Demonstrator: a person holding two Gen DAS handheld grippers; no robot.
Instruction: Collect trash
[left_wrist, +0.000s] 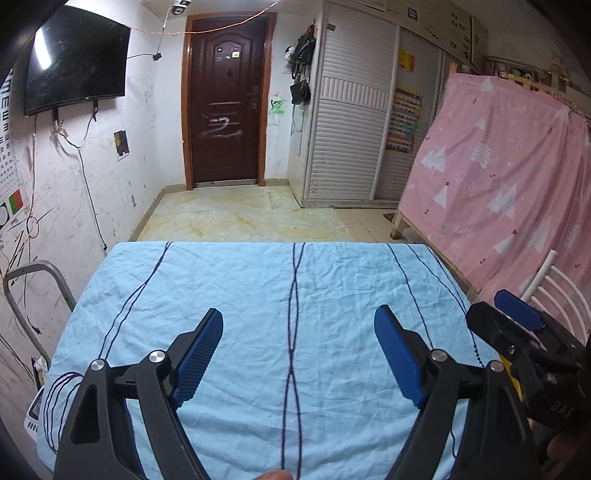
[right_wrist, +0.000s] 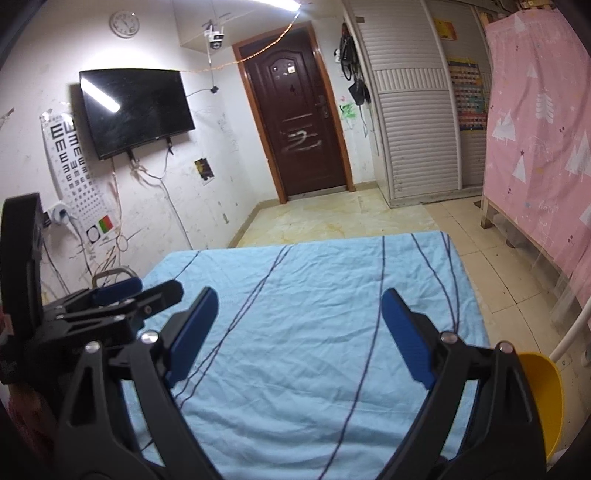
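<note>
Left gripper (left_wrist: 297, 332) and right gripper (right_wrist: 299, 314): jaws spread wide, holding nothing. I see no trash ahead on the blue cloth (left_wrist: 258, 280); handling and grip point unjudgeable. Yellow bin (right_wrist: 546, 398), presumably the receptacle, just right of my right claw.

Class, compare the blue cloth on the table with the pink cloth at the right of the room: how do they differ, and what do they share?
The blue cloth lies flat over the table; the pink cloth hangs upright over a wooden frame. The blue cloth carries thin dark wavy lines; the pink cloth is printed with white trees. The open left gripper and open right gripper hover over the blue cloth, not the pink cloth. Both are pale, wrinkled fabric covers.
</note>
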